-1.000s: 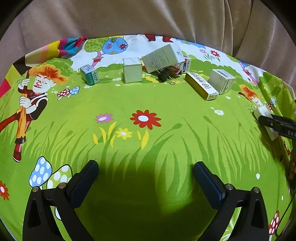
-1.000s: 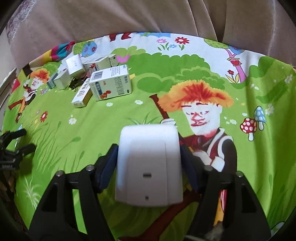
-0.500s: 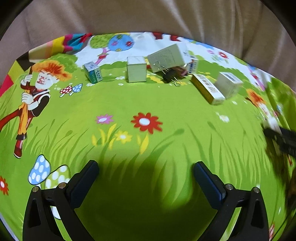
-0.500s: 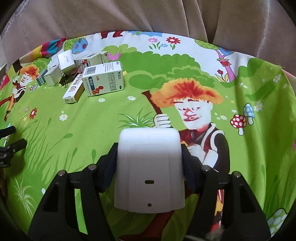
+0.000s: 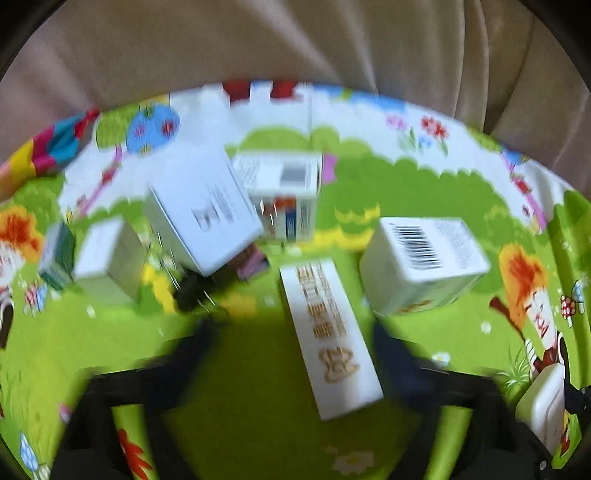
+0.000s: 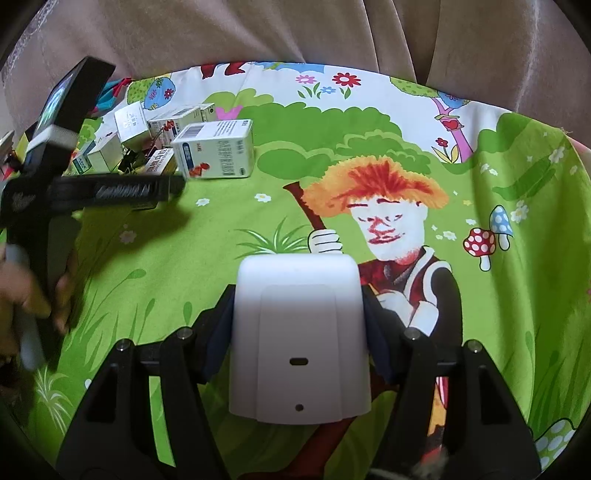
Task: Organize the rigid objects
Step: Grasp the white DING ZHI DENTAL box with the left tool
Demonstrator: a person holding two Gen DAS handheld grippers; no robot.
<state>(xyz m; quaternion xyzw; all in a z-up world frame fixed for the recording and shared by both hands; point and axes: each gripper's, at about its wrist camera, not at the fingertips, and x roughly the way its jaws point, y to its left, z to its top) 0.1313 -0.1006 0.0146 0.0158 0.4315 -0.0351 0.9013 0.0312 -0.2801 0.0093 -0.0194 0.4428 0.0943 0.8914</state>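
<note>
A cluster of small cartons lies on the cartoon-print cloth (image 5: 443, 192). My left gripper (image 5: 290, 343) is blurred with motion and its jaws are closing. The long white box with gold lettering (image 5: 328, 339) lies between them, close to the right finger (image 5: 391, 350), while the left finger stands clear of it. A barcode box (image 5: 421, 262) sits just right of it. My right gripper (image 6: 299, 317) is shut on a white plastic charger (image 6: 299, 343) low over the cloth. The charger (image 5: 543, 402) also shows at the left wrist view's right edge.
Behind the long box lie a tilted large white box (image 5: 203, 210), a printed carton (image 5: 284, 192), a small cube box (image 5: 107, 258), a teal box (image 5: 57, 254) and a black binder clip (image 5: 192, 291). Beige sofa cushions (image 6: 258, 33) rise behind. A hand (image 6: 22, 295) holds the left gripper (image 6: 122, 190).
My left gripper has swept forward and right into the carton cluster, and the long gold-lettered box now lies between its narrowing jaws. The right gripper has stayed put with the charger.
</note>
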